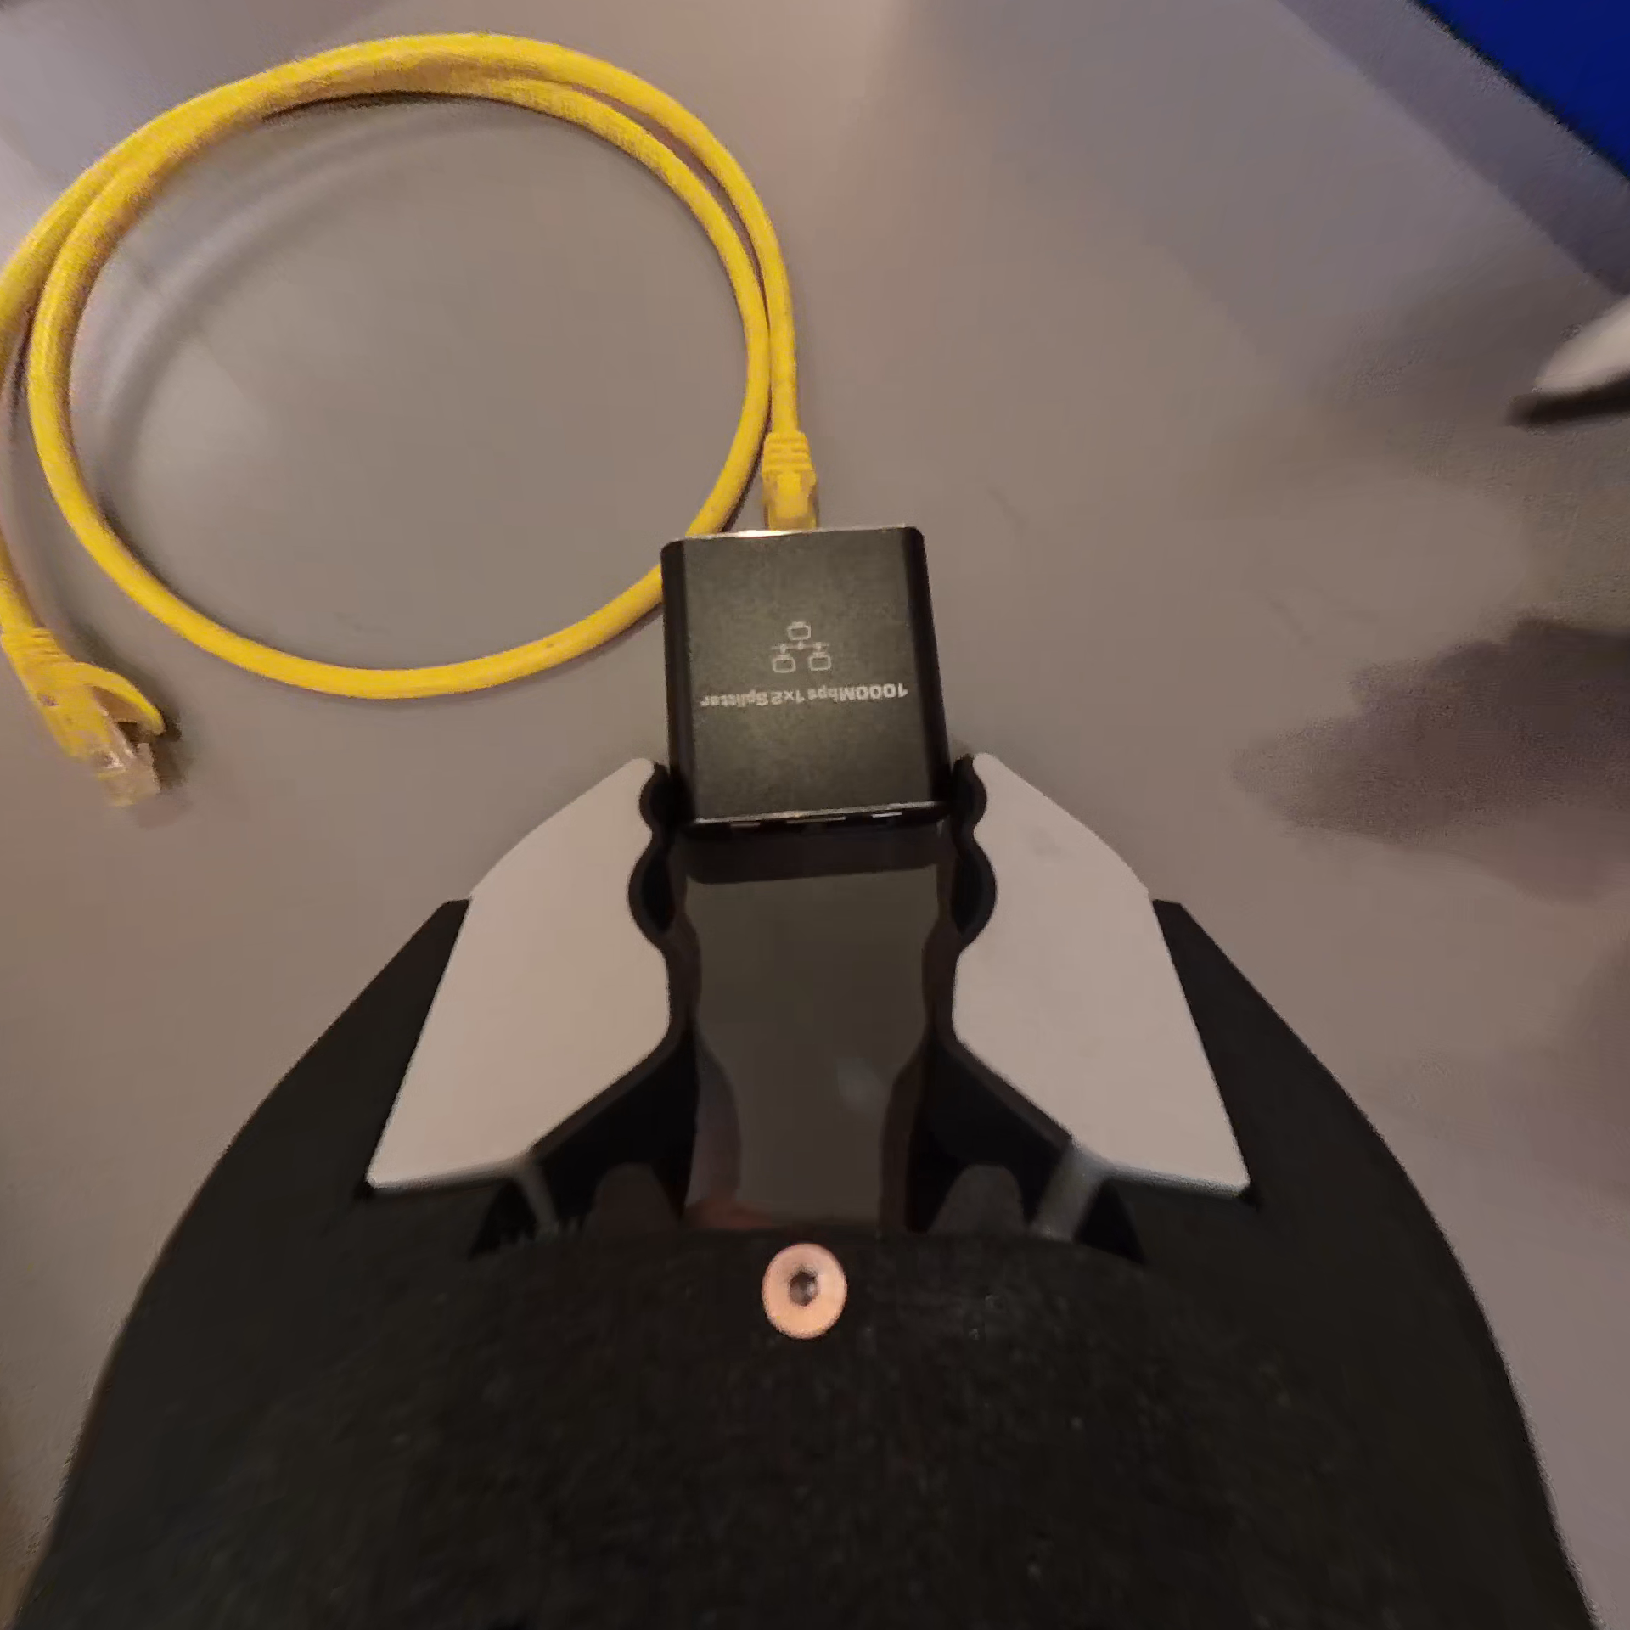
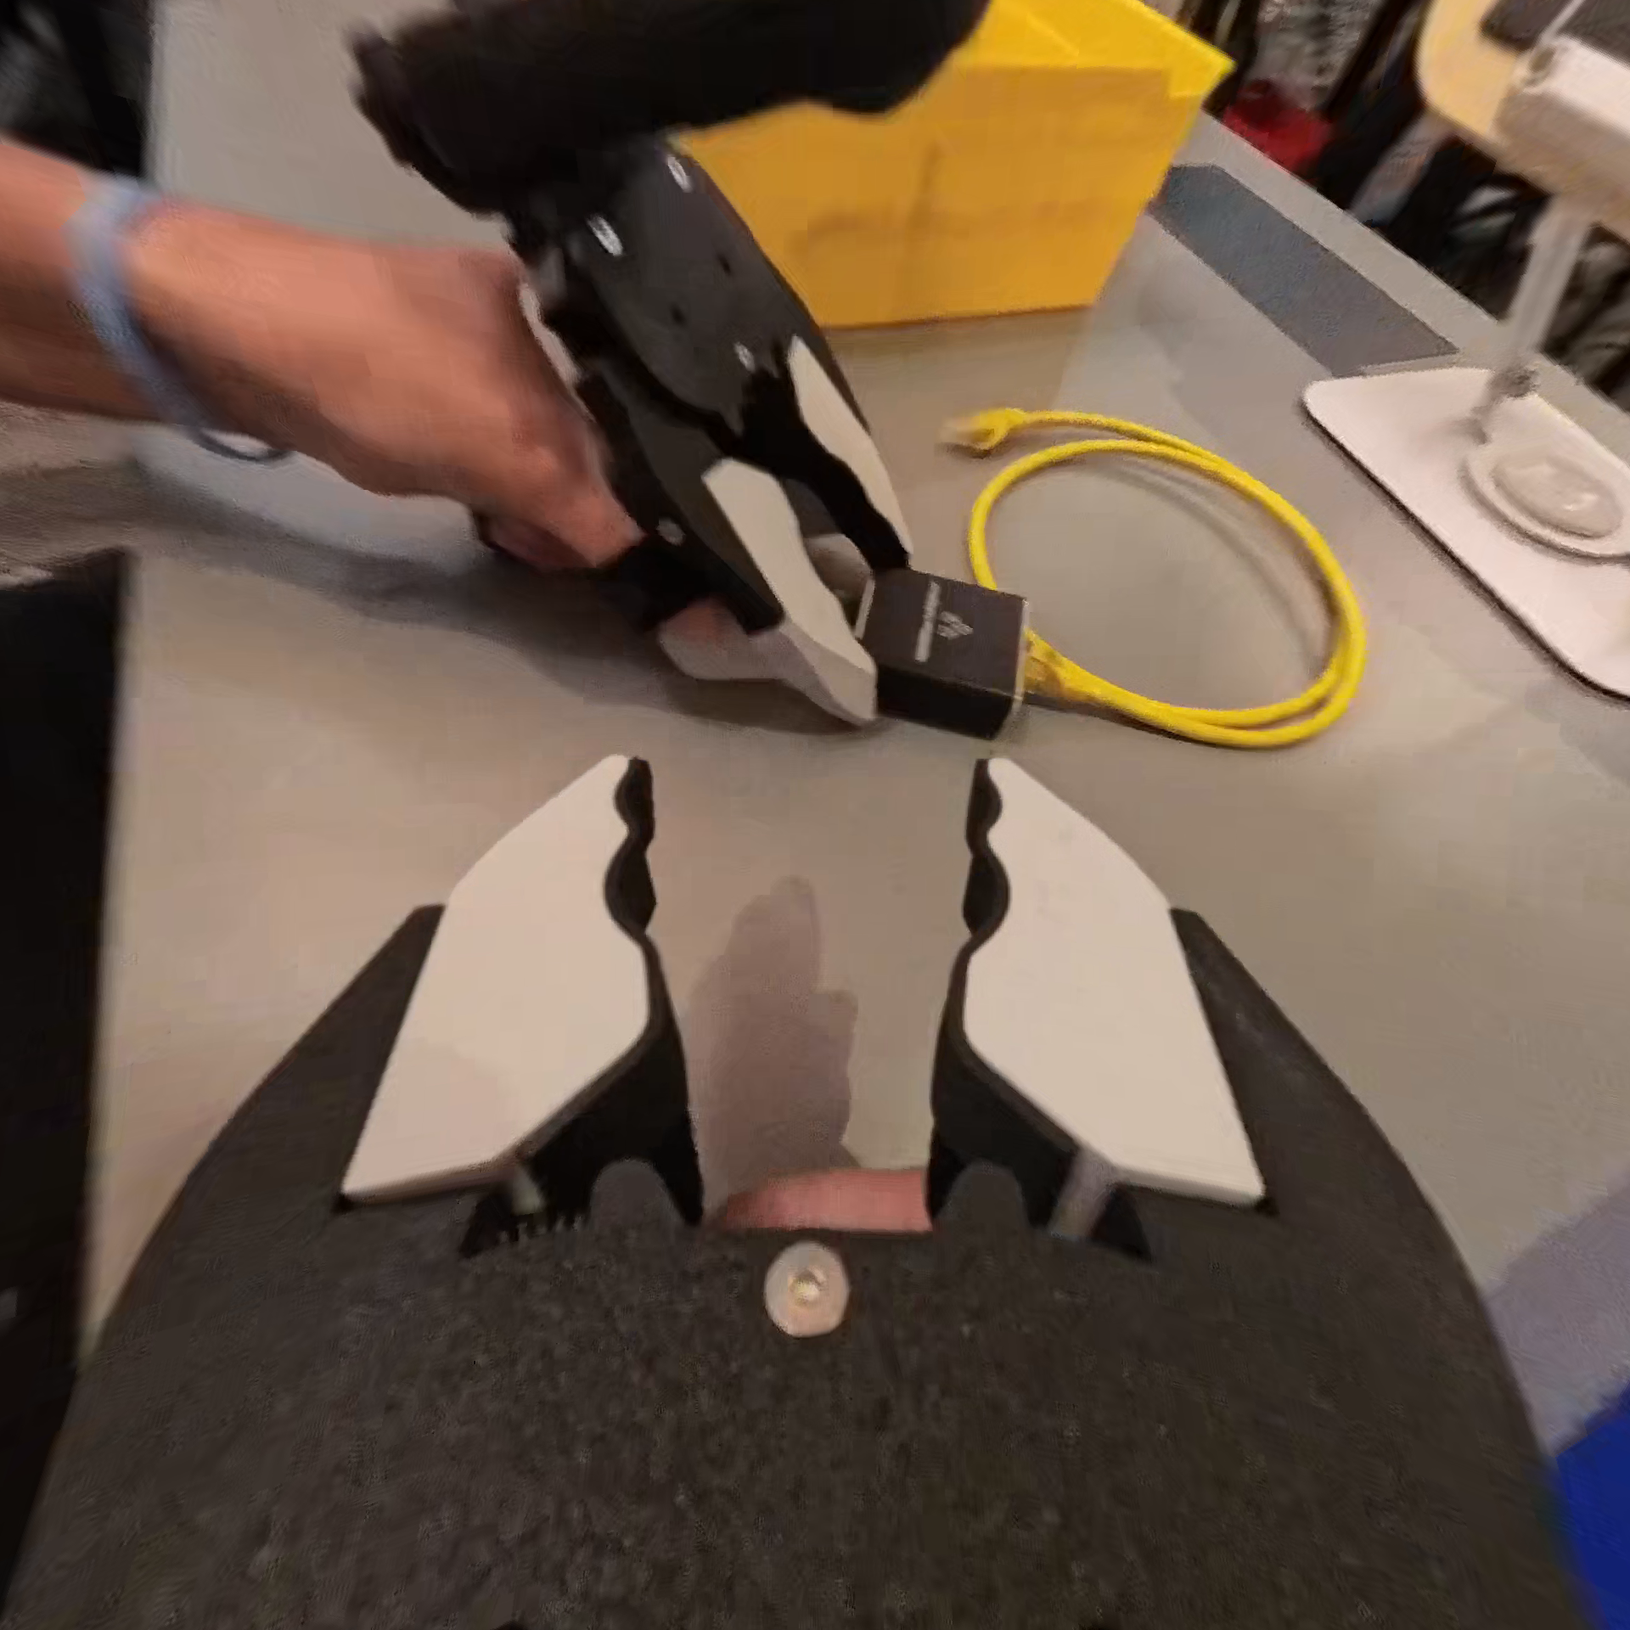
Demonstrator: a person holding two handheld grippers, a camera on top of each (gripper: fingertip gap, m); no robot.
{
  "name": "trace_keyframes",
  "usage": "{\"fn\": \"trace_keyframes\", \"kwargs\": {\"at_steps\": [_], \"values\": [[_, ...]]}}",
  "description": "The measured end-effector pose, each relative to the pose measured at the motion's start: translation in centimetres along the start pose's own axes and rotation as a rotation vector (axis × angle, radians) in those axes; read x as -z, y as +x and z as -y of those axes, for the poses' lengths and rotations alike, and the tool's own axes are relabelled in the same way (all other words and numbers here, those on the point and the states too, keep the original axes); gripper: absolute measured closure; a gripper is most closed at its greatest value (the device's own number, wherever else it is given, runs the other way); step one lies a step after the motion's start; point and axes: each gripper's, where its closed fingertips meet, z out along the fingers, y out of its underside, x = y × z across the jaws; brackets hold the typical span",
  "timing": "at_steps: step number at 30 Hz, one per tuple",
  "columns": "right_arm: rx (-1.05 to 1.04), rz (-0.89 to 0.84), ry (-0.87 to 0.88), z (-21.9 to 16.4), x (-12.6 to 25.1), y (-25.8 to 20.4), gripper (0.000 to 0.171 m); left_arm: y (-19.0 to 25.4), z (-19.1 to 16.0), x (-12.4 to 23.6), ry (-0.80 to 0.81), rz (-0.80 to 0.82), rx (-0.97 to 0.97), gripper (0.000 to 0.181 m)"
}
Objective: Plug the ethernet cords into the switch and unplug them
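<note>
A small black switch box (image 1: 801,672) lies on the grey table (image 1: 1147,441). My left gripper (image 1: 810,776) is shut on its near end, one finger on each side. A yellow ethernet cord (image 1: 397,370) loops to the left; one plug (image 1: 788,481) is in the box's far side, the other plug (image 1: 97,732) lies loose at the left. In the right wrist view my right gripper (image 2: 807,772) is open and empty, a little short of the box (image 2: 953,648) and the left gripper (image 2: 794,564) holding it. The cord (image 2: 1235,564) coils to the right there.
A yellow bin (image 2: 953,194) stands at the back of the table. A white stand base (image 2: 1446,494) sits at the right. A person's hand (image 2: 397,353) holds the left gripper. A blue patch (image 1: 1535,79) shows at the far right corner. Measured from the fingertips, the white stand base (image 2: 1446,494) is 30 cm or so from the left gripper and 40 cm from the right.
</note>
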Motion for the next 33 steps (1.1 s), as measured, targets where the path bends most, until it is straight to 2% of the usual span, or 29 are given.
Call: {"fn": "trace_keyframes", "kwargs": {"at_steps": [4, 7, 11, 13, 14, 18, 22, 24, 27, 31, 33], "values": [[0.301, -0.26, -0.101, -0.4, -2.8, 2.8, 0.106, 0.0, 0.3, 1.5, -0.061, -0.062, 0.011, 0.121], [0.558, -0.353, -0.134, 1.1, -4.6, 2.8, 0.109, 0.3, 1.2, 3.4, -0.062, -0.11, 0.019, 0.121], [0.773, -0.379, -0.162, 2.8, -7.3, 2.0, 0.112, 1.7, 2.0, 5.0, -0.065, -0.171, 0.008, 0.121], [0.85, -0.398, -0.199, 2.9, -8.4, 2.2, 0.125, 2.4, 2.1, 5.4, -0.063, -0.2, 0.021, 0.121], [0.878, -0.416, -0.207, 3.0, -8.7, 2.4, 0.138, 2.6, 2.2, 5.4, -0.062, -0.201, 0.027, 0.121], [0.885, -0.441, -0.187, 3.4, -9.2, 2.9, 0.143, 2.1, 2.5, 5.8, -0.01, -0.227, 0.064, 0.121], [0.923, -0.513, -0.139, 3.1, -8.9, 4.9, 0.143, -0.2, 1.9, 9.4, 0.094, -0.23, 0.114, 0.123], [0.872, -0.534, -0.087, 3.3, -8.9, 6.5, 0.143, -1.4, -0.3, 11.8, 0.115, -0.206, 0.128, 0.125], [0.782, -0.556, 0.0, 4.8, -9.1, 9.2, 0.143, -1.6, -5.5, 14.7, 0.14, -0.188, 0.216, 0.133], [0.722, -0.525, 0.071, 6.6, -10.2, 12.2, 0.143, -0.5, -13.3, 16.8, 0.147, -0.115, 0.318, 0.135], [0.737, -0.544, 0.081, 6.7, -11.1, 13.3, 0.143, 0.1, -15.7, 17.7, 0.184, -0.093, 0.368, 0.138]]}}
